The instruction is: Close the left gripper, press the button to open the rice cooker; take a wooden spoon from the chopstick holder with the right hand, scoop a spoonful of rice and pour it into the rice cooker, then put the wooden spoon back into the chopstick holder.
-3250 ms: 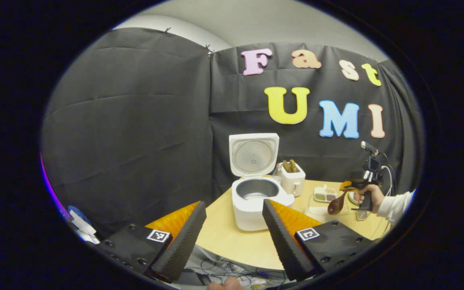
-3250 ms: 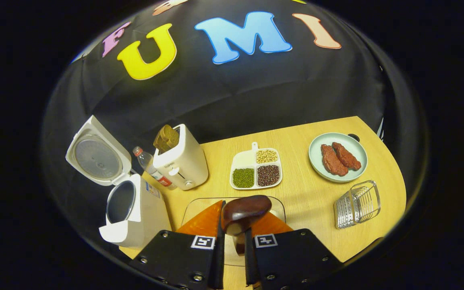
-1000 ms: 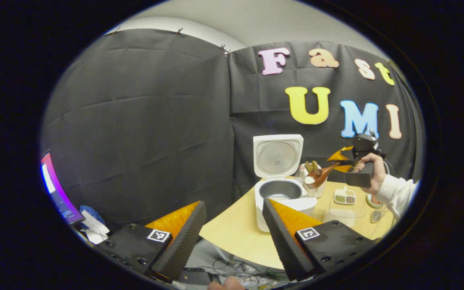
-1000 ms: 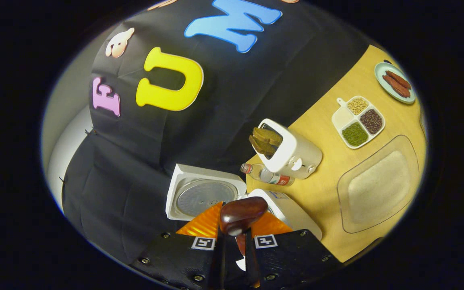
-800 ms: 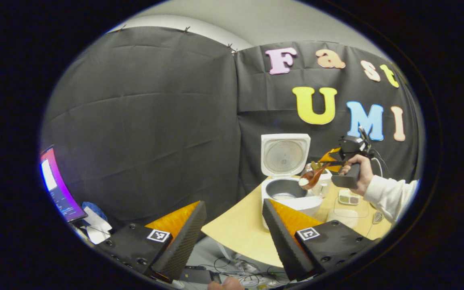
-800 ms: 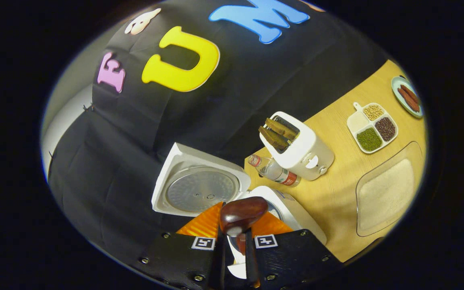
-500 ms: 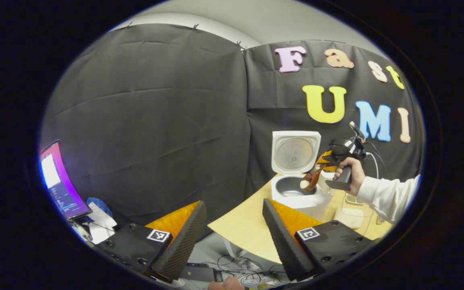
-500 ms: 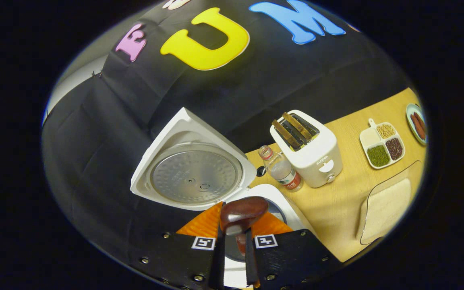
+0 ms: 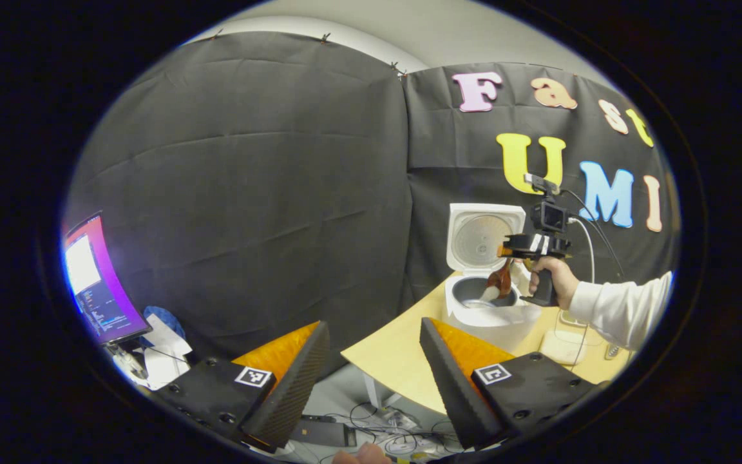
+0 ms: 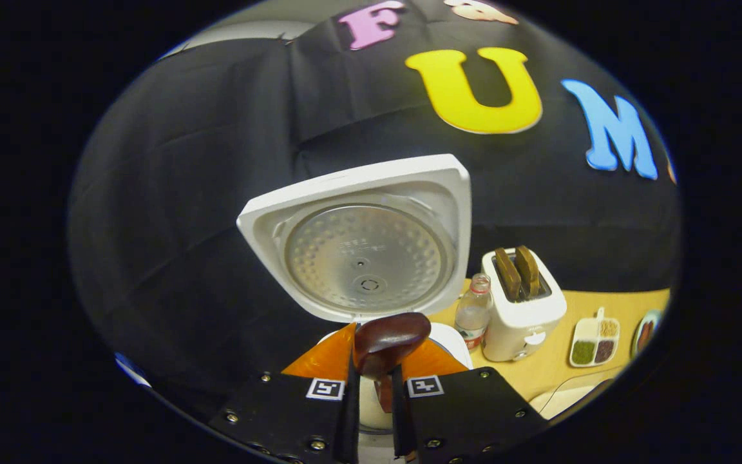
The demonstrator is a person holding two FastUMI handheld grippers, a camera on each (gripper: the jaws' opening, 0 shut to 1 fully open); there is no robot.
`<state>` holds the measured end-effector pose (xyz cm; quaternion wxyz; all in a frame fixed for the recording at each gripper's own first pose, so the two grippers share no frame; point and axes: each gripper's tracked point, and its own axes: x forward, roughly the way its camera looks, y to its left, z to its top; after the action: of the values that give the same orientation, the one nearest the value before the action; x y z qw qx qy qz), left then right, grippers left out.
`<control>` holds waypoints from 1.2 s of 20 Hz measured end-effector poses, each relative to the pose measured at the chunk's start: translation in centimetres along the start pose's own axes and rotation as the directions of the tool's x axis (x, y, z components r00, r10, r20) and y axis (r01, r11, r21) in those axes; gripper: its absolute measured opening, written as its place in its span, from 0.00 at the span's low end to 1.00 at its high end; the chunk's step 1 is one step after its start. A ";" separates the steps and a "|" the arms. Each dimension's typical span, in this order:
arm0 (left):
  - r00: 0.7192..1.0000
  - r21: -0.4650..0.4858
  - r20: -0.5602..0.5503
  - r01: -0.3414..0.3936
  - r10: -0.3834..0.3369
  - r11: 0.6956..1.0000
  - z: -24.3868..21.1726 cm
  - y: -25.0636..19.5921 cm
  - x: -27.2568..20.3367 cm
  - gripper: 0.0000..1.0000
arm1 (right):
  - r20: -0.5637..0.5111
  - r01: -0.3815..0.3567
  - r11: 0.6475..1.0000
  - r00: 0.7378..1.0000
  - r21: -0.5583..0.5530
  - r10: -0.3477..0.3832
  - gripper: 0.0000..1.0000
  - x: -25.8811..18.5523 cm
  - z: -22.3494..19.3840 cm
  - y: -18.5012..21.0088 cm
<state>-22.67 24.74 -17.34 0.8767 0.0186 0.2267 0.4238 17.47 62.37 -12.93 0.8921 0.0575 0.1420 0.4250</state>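
The white rice cooker (image 9: 488, 314) stands on the wooden table (image 9: 397, 351) with its lid (image 9: 482, 235) up; that lid (image 10: 363, 240) looms close in the right gripper view. My right gripper (image 10: 374, 368) is shut on the handle of the dark wooden spoon (image 10: 389, 340). In the left gripper view a hand (image 9: 554, 278) holds that right gripper (image 9: 518, 248) above the pot, and the spoon (image 9: 498, 282) tilts bowl-down into it with white rice at its tip. My left gripper (image 9: 373, 324) is open, well back from the table, with nothing between its fingers.
A white toaster (image 10: 523, 314) with bread and a small bottle (image 10: 472, 317) stand right of the cooker. Farther right lie a divided dish of beans (image 10: 593, 341) and a glass tray (image 10: 570, 394) of rice. A lit monitor (image 9: 91, 277) and cables lie off the table's left.
The right gripper carried the spoon from over the glass tray to above the cooker pot and tipped it downward. The left gripper's view swung away to the left, staying open.
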 end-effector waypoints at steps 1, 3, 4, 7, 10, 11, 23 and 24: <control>1.000 -0.005 -0.001 -0.004 0.004 1.000 -0.1 0.4 -0.2 0.98 | 0.011 0.001 0.996 1.000 -0.085 0.000 0.21 -0.4 -0.1 0.8; 1.000 -0.017 -0.005 -0.010 0.010 1.000 -0.4 0.8 -0.4 0.99 | 0.033 0.006 0.972 0.999 -0.233 0.002 0.21 -0.7 -0.8 2.1; 1.000 -0.019 -0.007 -0.014 0.014 1.000 -0.5 0.9 -0.5 0.99 | 0.049 0.014 0.956 0.999 -0.294 0.000 0.21 -0.6 -1.1 2.4; 1.000 -0.023 -0.010 -0.020 0.019 1.000 -0.4 0.9 -0.5 0.99 | 0.093 0.056 0.894 0.996 -0.444 -0.017 0.21 -1.0 -1.7 3.0; 1.000 -0.018 -0.001 -0.018 0.018 1.000 0.0 1.2 -0.9 1.00 | 0.075 0.038 0.892 0.997 -0.451 -0.004 0.21 -1.6 -1.9 3.2; 1.000 -0.018 0.004 -0.014 0.014 1.000 0.0 1.3 -1.0 0.99 | 0.070 0.037 0.903 0.998 -0.427 -0.008 0.21 -1.8 -1.6 2.9; 0.978 -0.054 0.134 0.168 -0.160 0.984 2.1 -0.3 -2.3 1.00 | 0.049 0.123 0.983 0.990 0.133 -0.131 0.21 -15.5 5.9 -9.8; 0.971 -0.057 0.145 0.202 -0.192 0.978 2.2 -0.9 -2.2 0.99 | 0.049 0.147 0.974 0.986 0.174 -0.158 0.21 -17.3 5.9 -11.7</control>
<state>-22.32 22.85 -14.68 0.9282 -0.0061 0.1505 0.3403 17.54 41.70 -6.36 0.9179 0.1353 0.1539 0.3397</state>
